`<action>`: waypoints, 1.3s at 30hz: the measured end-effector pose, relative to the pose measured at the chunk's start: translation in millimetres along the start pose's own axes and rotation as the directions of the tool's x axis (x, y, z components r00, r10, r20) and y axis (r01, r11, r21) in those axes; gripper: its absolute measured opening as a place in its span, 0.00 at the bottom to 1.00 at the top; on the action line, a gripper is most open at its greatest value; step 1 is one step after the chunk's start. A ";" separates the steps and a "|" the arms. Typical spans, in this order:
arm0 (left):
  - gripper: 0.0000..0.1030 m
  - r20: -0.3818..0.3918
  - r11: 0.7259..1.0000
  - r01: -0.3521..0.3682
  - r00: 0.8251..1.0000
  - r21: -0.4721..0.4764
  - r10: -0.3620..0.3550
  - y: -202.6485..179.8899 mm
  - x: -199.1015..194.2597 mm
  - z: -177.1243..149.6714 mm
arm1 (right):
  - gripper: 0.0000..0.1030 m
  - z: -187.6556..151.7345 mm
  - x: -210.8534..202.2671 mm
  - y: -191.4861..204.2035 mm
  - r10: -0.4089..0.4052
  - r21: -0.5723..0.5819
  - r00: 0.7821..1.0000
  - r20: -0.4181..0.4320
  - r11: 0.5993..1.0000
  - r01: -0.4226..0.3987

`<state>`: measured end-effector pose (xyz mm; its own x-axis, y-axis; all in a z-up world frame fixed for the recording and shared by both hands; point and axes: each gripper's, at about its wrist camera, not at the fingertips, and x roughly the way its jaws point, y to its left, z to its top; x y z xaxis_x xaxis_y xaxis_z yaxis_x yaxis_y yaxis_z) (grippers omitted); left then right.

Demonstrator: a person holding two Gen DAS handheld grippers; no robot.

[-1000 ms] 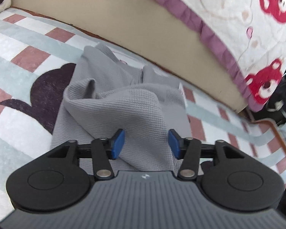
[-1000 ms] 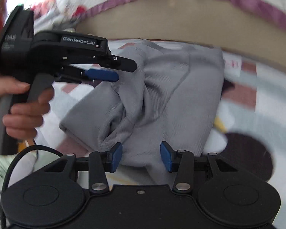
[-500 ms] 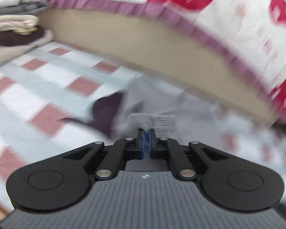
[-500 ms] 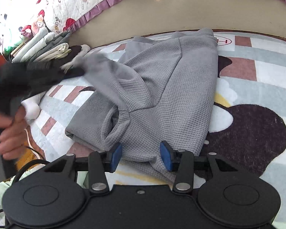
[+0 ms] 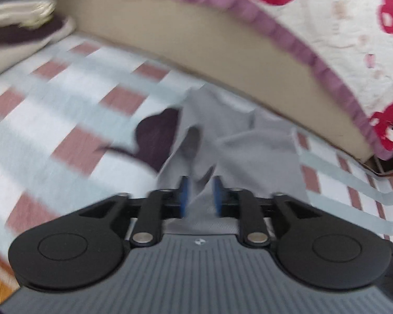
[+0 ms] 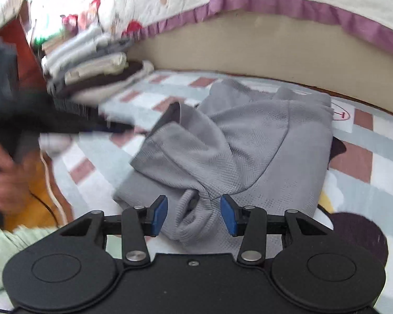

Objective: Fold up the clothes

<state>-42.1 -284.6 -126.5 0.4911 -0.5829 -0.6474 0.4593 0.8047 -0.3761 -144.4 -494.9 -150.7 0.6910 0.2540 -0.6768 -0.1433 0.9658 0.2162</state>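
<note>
left gripper (image 5: 198,196) jaws just reopened, sleeve released; gray waffle top (image 6: 249,151) lies half-folded on checked mat (image 6: 366,162). right gripper (image 6: 194,214) half open, holds nothing. sleeve fold done.

Left gripper (image 6: 118,127) and holding hand (image 6: 5,183) smeared by motion blur, jaw state unreadable there. Folded stack (image 5: 18,23) blurred, cropped at frame edge

Both wrist cameras look down, close over the same grey garment (image 6: 249,144).
</note>
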 end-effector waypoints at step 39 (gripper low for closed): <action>0.50 -0.134 0.989 -0.146 0.980 0.017 0.147 48.6 40.5 34.6 | 0.50 125.7 80.5 -54.9 -0.130 -0.493 0.987 -0.095 0.868 0.067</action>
<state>25.7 -272.9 -148.1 0.4497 -0.4381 -0.7784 0.3953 0.8791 -0.2664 8.2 -534.0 -128.6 0.6333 0.1299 -0.7629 -0.4272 0.8807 -0.2046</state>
